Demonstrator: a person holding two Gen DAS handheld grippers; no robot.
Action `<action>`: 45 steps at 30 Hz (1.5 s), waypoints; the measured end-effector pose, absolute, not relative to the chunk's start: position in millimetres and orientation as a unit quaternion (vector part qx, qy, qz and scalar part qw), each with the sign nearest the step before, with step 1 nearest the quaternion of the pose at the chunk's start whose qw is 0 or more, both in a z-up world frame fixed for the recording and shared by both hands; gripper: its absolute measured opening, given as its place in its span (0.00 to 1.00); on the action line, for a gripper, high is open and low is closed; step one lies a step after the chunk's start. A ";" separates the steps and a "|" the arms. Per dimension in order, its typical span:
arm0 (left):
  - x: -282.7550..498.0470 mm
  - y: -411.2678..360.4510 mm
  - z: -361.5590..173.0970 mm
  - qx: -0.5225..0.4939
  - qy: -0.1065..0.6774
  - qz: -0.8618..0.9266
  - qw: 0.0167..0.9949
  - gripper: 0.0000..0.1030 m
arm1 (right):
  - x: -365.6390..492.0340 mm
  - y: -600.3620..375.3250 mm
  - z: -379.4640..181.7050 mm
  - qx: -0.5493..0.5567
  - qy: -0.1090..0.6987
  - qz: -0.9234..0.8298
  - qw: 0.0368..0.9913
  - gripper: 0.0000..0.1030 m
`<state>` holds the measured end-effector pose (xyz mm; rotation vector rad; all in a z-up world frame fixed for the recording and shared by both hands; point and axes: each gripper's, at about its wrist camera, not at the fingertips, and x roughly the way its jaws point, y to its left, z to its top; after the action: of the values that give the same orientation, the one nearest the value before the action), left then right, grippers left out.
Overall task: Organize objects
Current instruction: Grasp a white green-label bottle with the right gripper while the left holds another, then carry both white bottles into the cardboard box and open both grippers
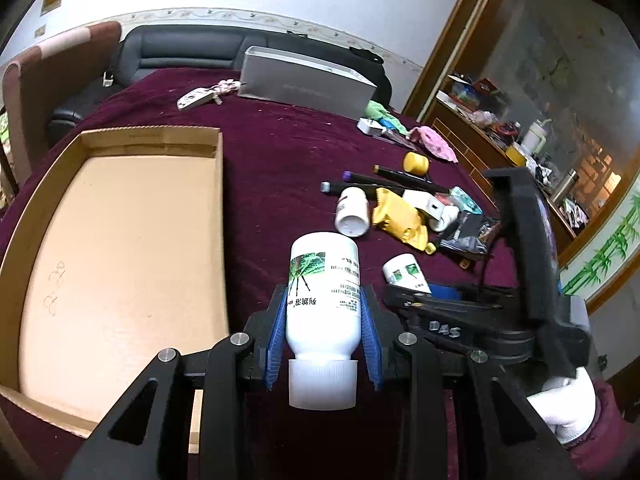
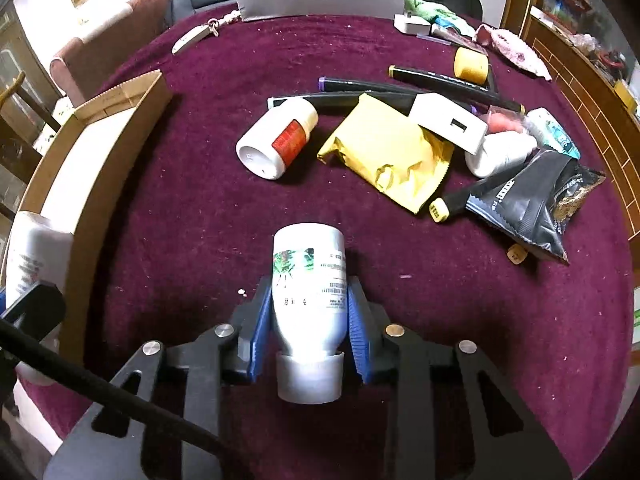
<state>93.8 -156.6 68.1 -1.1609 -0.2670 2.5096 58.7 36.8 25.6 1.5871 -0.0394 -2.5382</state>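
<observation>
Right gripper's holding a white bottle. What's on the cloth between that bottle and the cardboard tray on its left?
Nothing but bare maroon tablecloth. The right wrist view shows an open stretch from the held white bottle to the cardboard tray wall.

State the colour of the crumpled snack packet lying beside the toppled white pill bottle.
Yellow crumpled snack packet; clearest in the right wrist view.
</observation>
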 end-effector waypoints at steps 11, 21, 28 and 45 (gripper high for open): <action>65.0 -209.1 87.7 -0.399 -0.121 0.897 0.151 0.28 | 45.3 17.8 88.8 0.505 -0.054 -0.848 0.149 0.31; -28.8 -263.3 64.1 -0.437 -0.156 0.881 0.095 0.28 | -20.9 -92.2 113.0 0.500 -0.040 -0.834 0.228 0.31; -76.0 -303.7 28.0 -0.462 -0.205 0.861 0.057 0.28 | -69.5 -143.2 76.2 0.529 -0.052 -0.816 0.229 0.32; -96.5 -314.2 3.6 -0.466 -0.233 0.852 0.055 0.28 | -101.7 -148.8 46.5 0.534 -0.068 -0.818 0.201 0.32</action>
<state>-96.5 -314.2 3.6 -1.4159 -0.7063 2.5855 -101.7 -148.8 46.5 1.4909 -0.1909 -2.2863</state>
